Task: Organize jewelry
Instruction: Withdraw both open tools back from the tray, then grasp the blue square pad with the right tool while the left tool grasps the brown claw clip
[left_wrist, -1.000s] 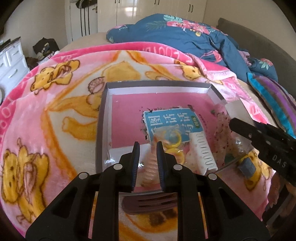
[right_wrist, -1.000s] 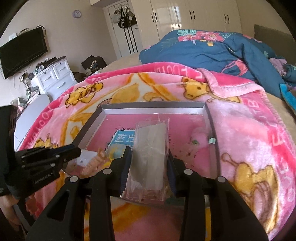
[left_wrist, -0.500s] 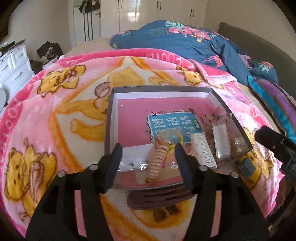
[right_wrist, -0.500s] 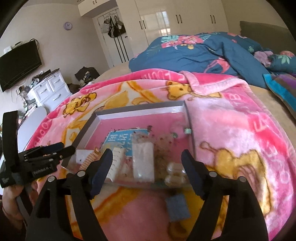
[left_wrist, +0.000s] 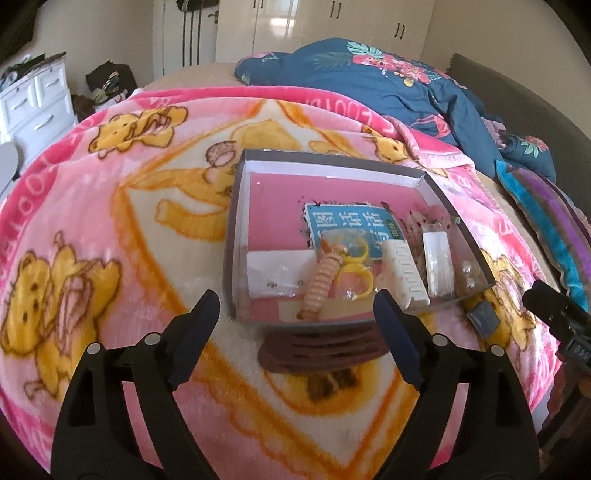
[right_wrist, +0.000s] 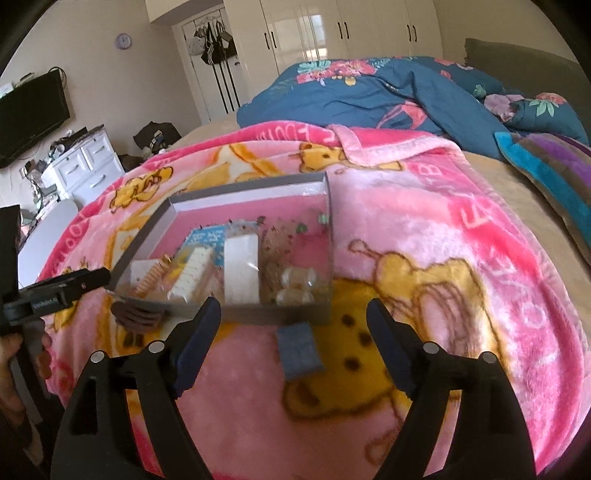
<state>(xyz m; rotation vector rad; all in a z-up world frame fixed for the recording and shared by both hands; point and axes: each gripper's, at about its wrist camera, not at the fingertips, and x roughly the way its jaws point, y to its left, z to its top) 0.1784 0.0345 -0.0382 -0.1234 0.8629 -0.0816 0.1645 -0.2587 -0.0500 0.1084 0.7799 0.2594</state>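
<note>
A grey shallow box (left_wrist: 236, 206) with a pink floor sits on the pink bear blanket; it also shows in the right wrist view (right_wrist: 147, 236). Inside lie a peach spiral hair tie (left_wrist: 323, 282), yellow rings (left_wrist: 354, 271), a white comb (left_wrist: 404, 280), a clear white packet (left_wrist: 437, 264), pale beads (left_wrist: 467, 275) and a blue card (left_wrist: 347, 225). My left gripper (left_wrist: 295, 310) is open and empty, just in front of the box. My right gripper (right_wrist: 293, 321) is open and empty, before the box's near right corner.
A dark brown hair claw (left_wrist: 325, 350) lies on the blanket against the box's near wall. A small blue-grey square pad (right_wrist: 301, 350) lies just outside the near right corner. A blue floral duvet (left_wrist: 388, 85) is heaped behind, a striped pillow (left_wrist: 550, 221) at right.
My left gripper let go of the spiral hair tie and my right let go of the clear packet; both lie in the box. Both grippers opened wide and drew back.
</note>
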